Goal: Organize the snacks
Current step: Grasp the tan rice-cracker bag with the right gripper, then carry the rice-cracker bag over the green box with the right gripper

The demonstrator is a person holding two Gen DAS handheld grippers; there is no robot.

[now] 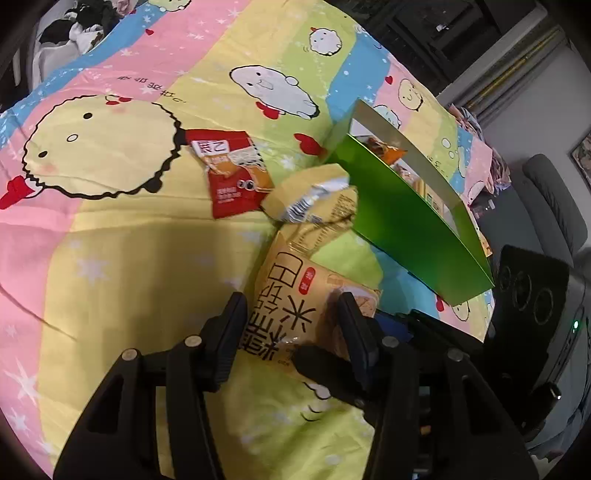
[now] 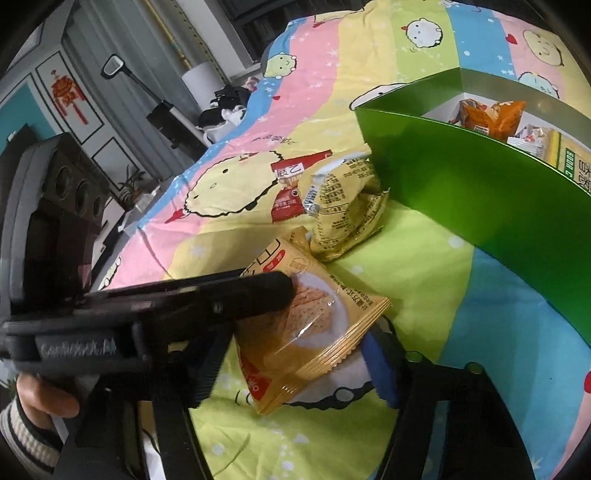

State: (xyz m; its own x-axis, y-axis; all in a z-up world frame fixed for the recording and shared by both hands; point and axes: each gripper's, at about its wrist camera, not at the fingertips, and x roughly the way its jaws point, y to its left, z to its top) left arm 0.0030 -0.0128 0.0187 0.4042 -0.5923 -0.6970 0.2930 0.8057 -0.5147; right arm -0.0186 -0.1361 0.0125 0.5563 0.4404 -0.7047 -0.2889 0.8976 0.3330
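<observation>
A yellow rice cracker packet (image 1: 291,295) (image 2: 314,321) lies tilted on the cartoon bedsheet (image 1: 129,258). My left gripper (image 1: 293,325) is shut on it, a finger pressing each side; in the right wrist view its upper finger (image 2: 258,291) lies across the packet's top. My right gripper (image 2: 295,369) straddles the packet's near corner, jaws open. Its blue pad (image 2: 380,369) sits just behind the packet's edge. Beyond lie a crumpled pale yellow packet (image 1: 314,199) (image 2: 343,214) and a red packet (image 1: 232,173) (image 2: 288,214). The green box (image 1: 406,221) (image 2: 480,206) stands at the right.
Inside the green box are several snacks, among them an orange packet (image 2: 491,114). A dark device with round lenses (image 1: 532,295) (image 2: 66,192) sits on each gripper. A hand in a striped sleeve (image 2: 33,410) holds the left gripper. Clothes (image 1: 81,22) lie at the bed's far end.
</observation>
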